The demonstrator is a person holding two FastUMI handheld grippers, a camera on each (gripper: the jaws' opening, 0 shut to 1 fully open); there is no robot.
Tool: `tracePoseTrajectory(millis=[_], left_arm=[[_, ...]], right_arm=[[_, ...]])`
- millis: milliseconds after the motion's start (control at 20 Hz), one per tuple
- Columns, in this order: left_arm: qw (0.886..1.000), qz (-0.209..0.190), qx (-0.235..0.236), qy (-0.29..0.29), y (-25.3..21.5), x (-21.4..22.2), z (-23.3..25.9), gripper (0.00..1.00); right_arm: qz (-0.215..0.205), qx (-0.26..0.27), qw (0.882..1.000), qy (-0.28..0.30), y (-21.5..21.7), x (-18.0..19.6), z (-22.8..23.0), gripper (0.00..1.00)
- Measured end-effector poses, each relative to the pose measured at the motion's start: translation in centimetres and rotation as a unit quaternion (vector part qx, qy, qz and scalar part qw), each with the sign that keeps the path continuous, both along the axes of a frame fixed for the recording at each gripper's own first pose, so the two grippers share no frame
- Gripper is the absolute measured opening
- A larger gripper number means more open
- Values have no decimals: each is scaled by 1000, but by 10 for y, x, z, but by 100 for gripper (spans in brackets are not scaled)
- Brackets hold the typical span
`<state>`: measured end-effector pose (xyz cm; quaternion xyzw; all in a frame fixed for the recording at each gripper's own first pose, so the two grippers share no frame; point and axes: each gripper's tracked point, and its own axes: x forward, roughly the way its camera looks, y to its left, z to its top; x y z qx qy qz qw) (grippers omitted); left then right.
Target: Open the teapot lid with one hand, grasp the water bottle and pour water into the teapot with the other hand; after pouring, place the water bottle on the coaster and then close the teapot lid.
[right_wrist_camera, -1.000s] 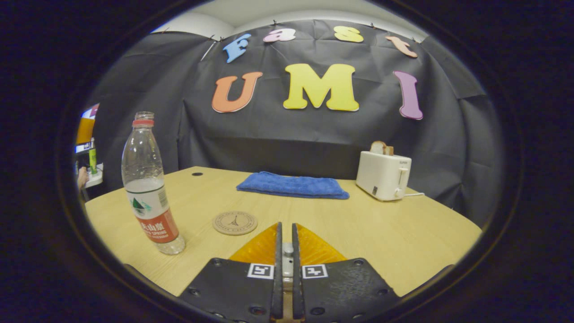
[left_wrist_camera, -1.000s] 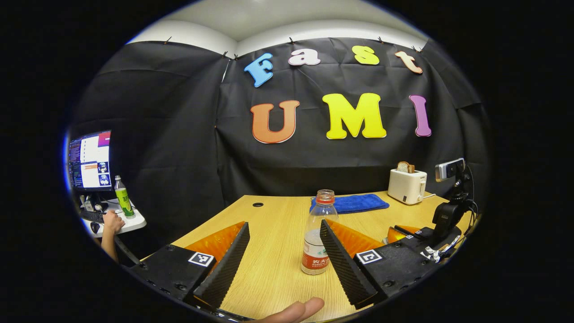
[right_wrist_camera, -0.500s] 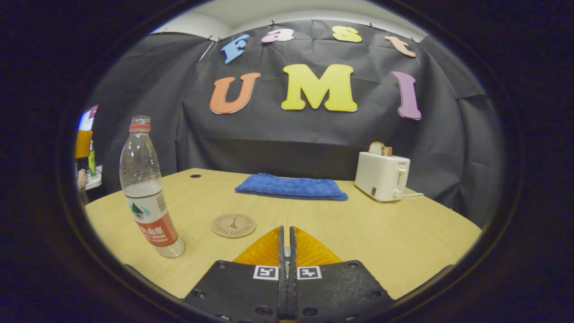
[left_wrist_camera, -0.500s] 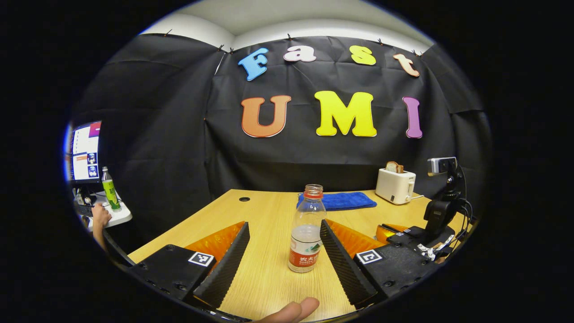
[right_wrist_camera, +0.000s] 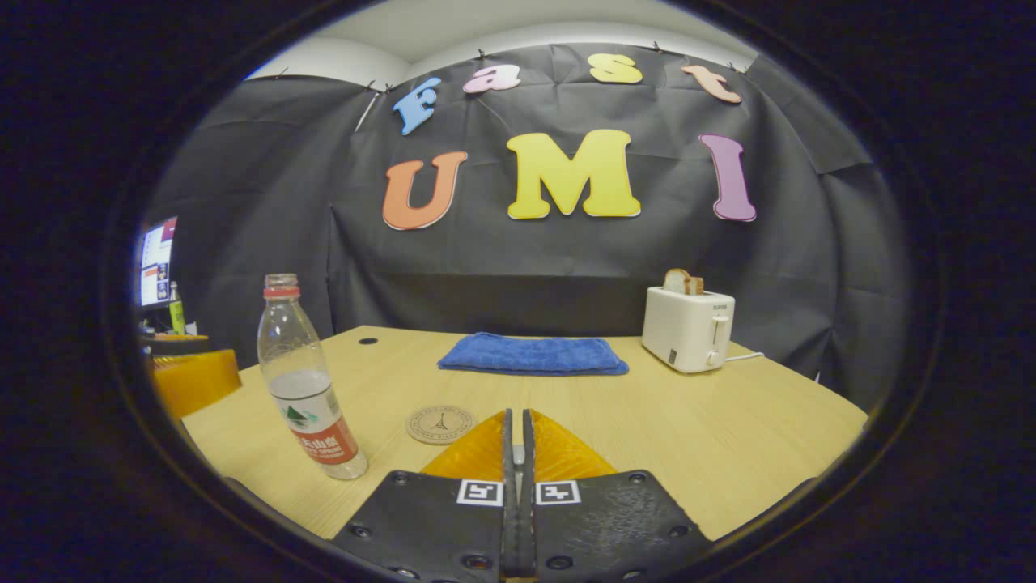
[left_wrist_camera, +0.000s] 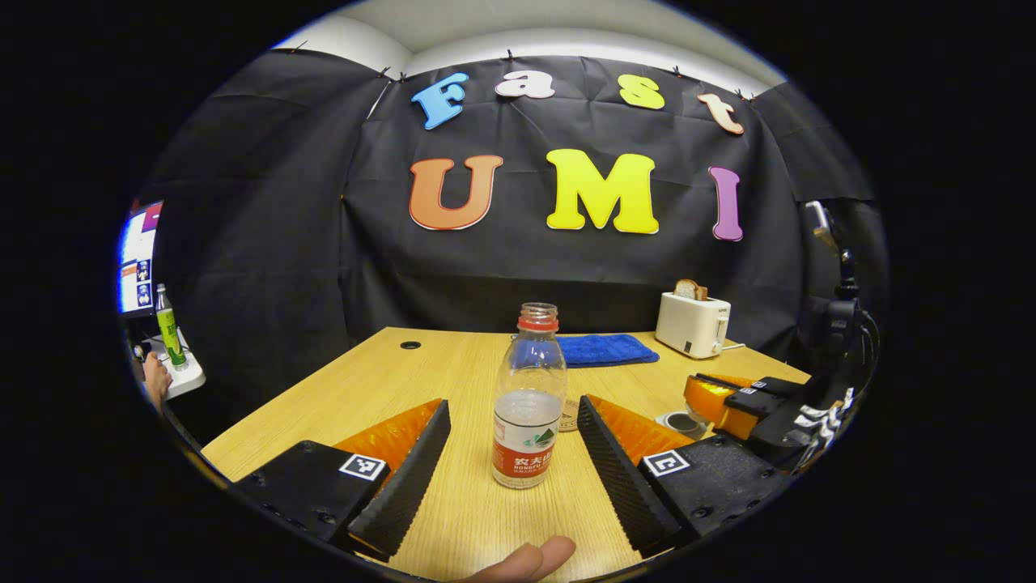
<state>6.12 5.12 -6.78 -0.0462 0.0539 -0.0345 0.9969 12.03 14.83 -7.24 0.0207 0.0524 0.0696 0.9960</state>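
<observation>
A clear water bottle [left_wrist_camera: 526, 405] without a cap, with a red label, stands upright on the wooden table [left_wrist_camera: 453, 372]. My left gripper [left_wrist_camera: 511, 403] is open, with one finger on each side of the bottle, touching neither. A round coaster [left_wrist_camera: 569, 414] peeks out behind the bottle. In the right gripper view, the bottle [right_wrist_camera: 312, 389] is at the left and the coaster [right_wrist_camera: 439, 424] lies just ahead-left of my right gripper [right_wrist_camera: 515, 413], which is shut with its fingers pressed together. In the left gripper view, the right gripper [left_wrist_camera: 712, 397] hovers over a small round rimmed thing [left_wrist_camera: 684, 421].
A folded blue towel [right_wrist_camera: 534, 355] and a white toaster [right_wrist_camera: 688, 328] with bread sit at the table's back. A side desk with a monitor [left_wrist_camera: 133, 259] and a green bottle [left_wrist_camera: 168, 328] is far left. A person's fingertip [left_wrist_camera: 526, 559] shows at the front edge.
The left gripper has swung so the bottle now stands centred between its open fingers. The right gripper has closed its narrow gap and drawn back; the left gripper now shows at its left edge.
</observation>
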Motion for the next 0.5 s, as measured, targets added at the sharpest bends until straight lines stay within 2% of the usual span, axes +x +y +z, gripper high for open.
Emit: tracePoseTrajectory(millis=[350,500], left_arm=[[1000,-27,5,-14,-16,16,-17,99],[1000,-25,9,-8,-20,27,-28,99]], right_arm=[[-16,-6,1000,-17,-37,-23,15,0],[-25,-2,999,-23,-57,-31,18,0]])
